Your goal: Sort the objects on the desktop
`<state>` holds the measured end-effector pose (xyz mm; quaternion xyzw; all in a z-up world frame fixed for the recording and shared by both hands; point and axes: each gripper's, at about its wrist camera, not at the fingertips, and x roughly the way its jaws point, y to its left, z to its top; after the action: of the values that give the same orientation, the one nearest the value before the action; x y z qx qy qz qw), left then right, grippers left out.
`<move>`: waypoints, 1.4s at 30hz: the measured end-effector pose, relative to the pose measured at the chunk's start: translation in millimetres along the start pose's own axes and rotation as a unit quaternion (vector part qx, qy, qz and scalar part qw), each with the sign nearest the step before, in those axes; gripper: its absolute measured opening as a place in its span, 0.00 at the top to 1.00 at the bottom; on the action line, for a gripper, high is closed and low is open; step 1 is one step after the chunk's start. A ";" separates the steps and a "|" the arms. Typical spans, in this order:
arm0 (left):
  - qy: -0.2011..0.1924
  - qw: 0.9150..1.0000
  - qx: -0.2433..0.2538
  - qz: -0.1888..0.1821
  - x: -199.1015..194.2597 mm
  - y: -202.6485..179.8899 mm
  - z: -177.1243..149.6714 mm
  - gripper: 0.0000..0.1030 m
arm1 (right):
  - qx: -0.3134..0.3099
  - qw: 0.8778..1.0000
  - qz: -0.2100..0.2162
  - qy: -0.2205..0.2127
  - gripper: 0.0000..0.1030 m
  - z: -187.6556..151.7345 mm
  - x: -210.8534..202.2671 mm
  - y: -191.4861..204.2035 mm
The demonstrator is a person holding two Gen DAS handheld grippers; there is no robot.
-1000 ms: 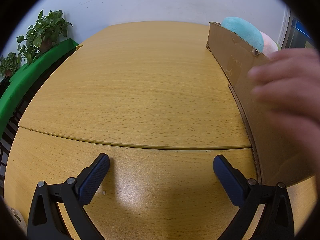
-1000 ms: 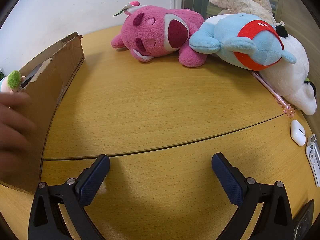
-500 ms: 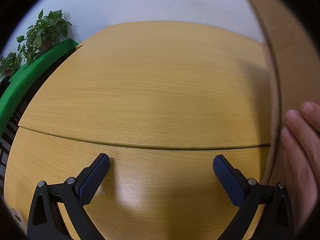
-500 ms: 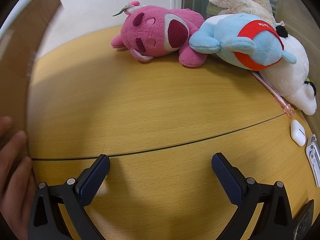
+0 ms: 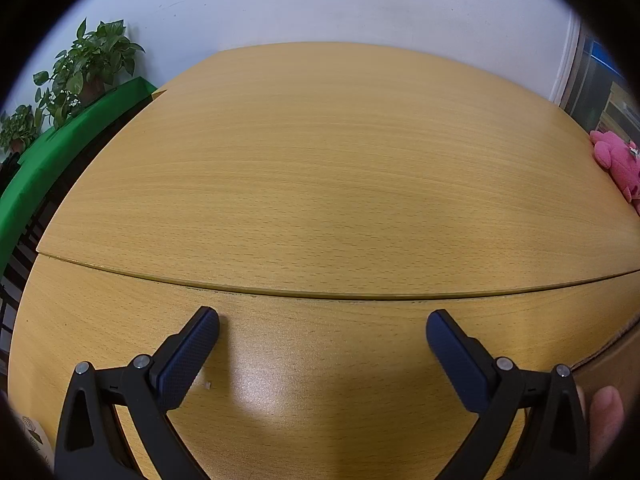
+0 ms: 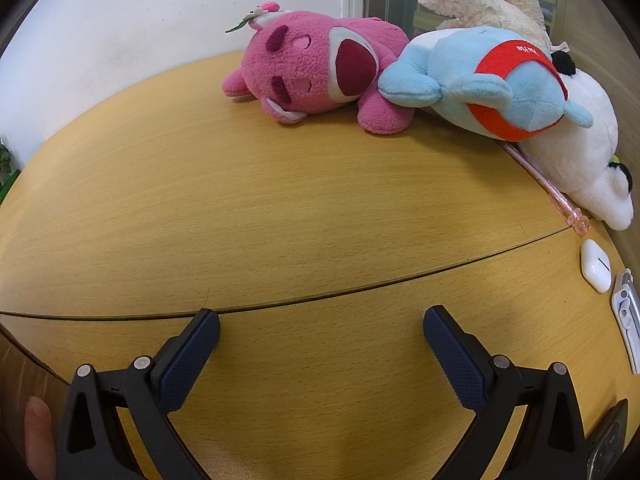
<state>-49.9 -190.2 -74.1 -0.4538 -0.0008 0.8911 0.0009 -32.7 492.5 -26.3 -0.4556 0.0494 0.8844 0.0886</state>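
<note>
- Held low over the wooden table (image 5: 320, 168); left gripper (image 5: 322, 338) spread wide with nothing between the pads; right gripper (image 6: 320, 336) same deal, wide apart and holding nothing
- Cut off at the frame edge: cardboard box (image 5: 612, 364) and a fingertip (image 5: 606, 412) beside it; hard to say more
- Sat far past the right fingers: pink plush (image 6: 320, 68), blue plush (image 6: 488, 84), white plush (image 6: 576, 148); further right, well off to the side: pink pen (image 6: 552, 192), earbud case (image 6: 596, 266)

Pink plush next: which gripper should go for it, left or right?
Probably right. The right gripper is open with the pink plush straight ahead; the left gripper sees it only at the far right edge.
</note>
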 end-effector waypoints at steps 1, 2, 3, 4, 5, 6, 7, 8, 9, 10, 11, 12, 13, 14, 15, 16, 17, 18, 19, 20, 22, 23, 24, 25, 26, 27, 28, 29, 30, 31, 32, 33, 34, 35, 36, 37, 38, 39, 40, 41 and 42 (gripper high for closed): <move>0.000 1.000 0.000 0.000 0.2 -0.4 -0.2 0.00 | 0.000 1.000 0.000 0.000 0.00 0.8 1.0 0.0; 0.000 1.000 0.000 0.000 0.4 -0.7 -0.2 0.00 | 0.000 1.000 0.000 0.000 0.00 3.0 4.3 1.5; 0.001 1.000 -0.001 0.000 0.4 -0.5 0.6 0.00 | 0.000 1.000 0.000 0.000 0.00 2.9 4.4 1.4; 0.001 1.000 -0.001 0.000 0.5 -0.6 0.8 0.00 | 0.000 1.000 0.000 0.000 0.00 2.9 4.8 1.4; 0.001 1.000 -0.001 0.000 0.5 -0.5 1.1 0.00 | 0.000 1.000 0.000 0.000 0.00 2.1 5.5 2.3; 0.002 1.000 -0.001 0.000 0.6 -0.4 1.5 0.00 | 0.000 1.000 0.000 -0.001 0.00 1.8 5.6 2.1; 0.002 1.000 -0.001 0.000 0.7 -0.4 1.9 0.00 | 0.000 1.000 0.000 -0.001 0.00 1.8 5.8 1.8; 0.002 1.000 -0.001 0.000 0.7 -0.4 2.0 0.00 | 0.000 1.000 0.001 -0.001 0.00 1.9 7.3 0.6; 0.002 1.000 -0.002 0.000 0.7 -0.3 2.7 0.00 | 0.000 1.000 0.001 -0.001 0.00 2.2 8.1 -0.1; 0.002 1.000 -0.002 0.000 0.8 -0.3 2.8 0.00 | 0.000 1.000 0.001 -0.001 0.00 2.3 8.2 -0.5; 0.002 1.000 -0.002 0.000 1.0 -0.2 3.0 0.00 | 0.000 1.000 0.001 -0.001 0.00 1.7 7.8 -0.7; 0.002 1.000 -0.002 0.000 1.2 0.0 3.3 0.00 | 0.000 1.000 0.001 -0.001 0.00 1.7 7.5 -0.8; 0.002 1.000 -0.002 0.000 1.1 0.0 3.6 0.00 | 0.000 1.000 0.001 0.000 0.00 1.8 7.5 -0.9; 0.002 1.000 -0.002 0.000 1.1 0.5 3.3 0.00 | 0.000 1.000 0.001 0.000 0.00 1.8 7.5 -1.2; 0.002 1.000 -0.004 0.001 0.9 0.4 3.4 0.00 | 0.000 1.000 0.001 -0.001 0.00 1.6 7.5 -1.1; 0.003 1.000 -0.004 0.001 0.9 0.4 3.6 0.00 | 0.000 1.000 0.001 -0.001 0.00 1.6 7.9 -1.4; 0.003 1.000 -0.004 0.001 0.6 0.4 3.9 0.00 | 0.000 1.000 0.001 0.000 0.00 1.7 8.0 -1.8; 0.003 1.000 -0.004 0.001 0.3 0.2 4.0 0.00 | 0.000 1.000 0.001 0.000 0.00 1.7 7.8 -1.7; 0.002 1.000 -0.004 0.001 0.7 0.3 3.6 0.00 | 0.000 1.000 0.001 0.000 0.00 1.7 8.2 -2.0; 0.002 1.000 -0.004 0.001 1.4 0.3 3.2 0.00 | -0.001 1.000 0.001 0.000 0.00 2.0 8.7 -2.3; 0.002 1.000 -0.004 0.002 1.5 0.6 3.4 0.00 | -0.001 1.000 0.002 0.000 0.00 2.0 10.1 -2.9; 0.002 1.000 -0.004 0.002 1.6 0.8 3.6 0.00 | -0.001 1.000 0.002 0.000 0.00 2.0 10.8 -3.3; 0.002 1.000 -0.004 0.002 1.7 1.0 3.7 0.00 | -0.001 1.000 0.002 0.000 0.00 1.9 10.7 -3.3; 0.002 1.000 -0.005 0.001 1.9 1.3 3.5 0.00 | -0.002 1.000 0.001 0.000 0.00 1.9 8.5 -0.4; 0.002 1.000 -0.006 0.002 2.2 1.7 3.7 0.00 | -0.002 1.000 0.001 0.000 0.00 1.9 8.5 -0.5; 0.002 1.000 -0.006 0.002 2.4 1.2 3.7 0.00 | -0.002 1.000 0.001 0.000 0.00 2.0 8.6 -0.5; 0.002 1.000 -0.006 0.002 2.6 1.1 3.7 0.00 | -0.002 1.000 0.001 0.000 0.00 2.1 8.8 -0.5; 0.002 1.000 -0.006 0.002 2.9 1.2 3.9 0.00 | -0.002 1.000 0.001 0.000 0.00 2.0 8.5 -0.6; 0.002 1.000 -0.006 0.003 3.0 1.1 3.8 0.00 | -0.002 1.000 0.001 0.000 0.00 2.1 8.4 -0.7; 0.002 1.000 -0.006 0.003 3.1 1.1 3.9 0.00 | -0.002 1.000 0.001 0.000 0.00 2.2 8.4 -0.8; 0.002 1.000 -0.006 0.003 3.3 1.3 4.0 0.00 | -0.002 1.000 0.001 0.000 0.00 2.2 9.0 -0.8; 0.002 1.000 -0.008 0.004 3.2 1.0 3.7 0.00 | -0.002 1.000 0.001 0.000 0.00 2.0 8.4 -0.9; 0.002 1.000 -0.008 0.004 3.3 1.1 3.8 0.00 | -0.002 1.000 0.001 0.000 0.00 2.2 8.4 -1.0; 0.002 1.000 -0.008 0.004 3.4 1.0 3.6 0.00 | -0.002 1.000 0.001 0.000 0.00 2.3 8.5 -1.0; 0.001 0.999 -0.027 0.018 3.4 1.0 3.5 0.00 | -0.002 1.000 0.002 0.000 0.00 2.2 8.4 -1.1; 0.001 0.999 -0.027 0.018 3.6 1.0 3.6 0.00 | -0.002 1.000 0.002 0.000 0.00 2.2 8.5 -1.2; 0.001 0.999 -0.027 0.018 3.5 1.0 3.6 0.00 | -0.002 1.000 0.002 0.000 0.00 2.2 8.5 -1.2; 0.001 0.999 -0.027 0.018 3.6 0.8 3.5 0.00 | -0.002 1.000 0.002 0.000 0.00 1.9 6.4 -1.9; 0.001 0.999 -0.027 0.018 3.7 0.9 3.6 0.00 | -0.003 1.000 0.002 0.000 0.00 1.9 6.5 -2.0; 0.001 0.999 -0.027 0.018 3.8 0.9 3.6 0.00 | -0.003 1.000 0.002 0.000 0.00 2.0 6.4 -2.1; 0.001 0.999 -0.027 0.018 3.8 0.7 3.4 0.00 | -0.003 1.000 0.002 0.000 0.00 1.9 6.4 -2.1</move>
<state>-54.9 -191.0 -75.2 -0.4547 -0.0167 0.8901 -0.0277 -37.4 495.5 -30.4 -0.4558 0.0479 0.8846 0.0857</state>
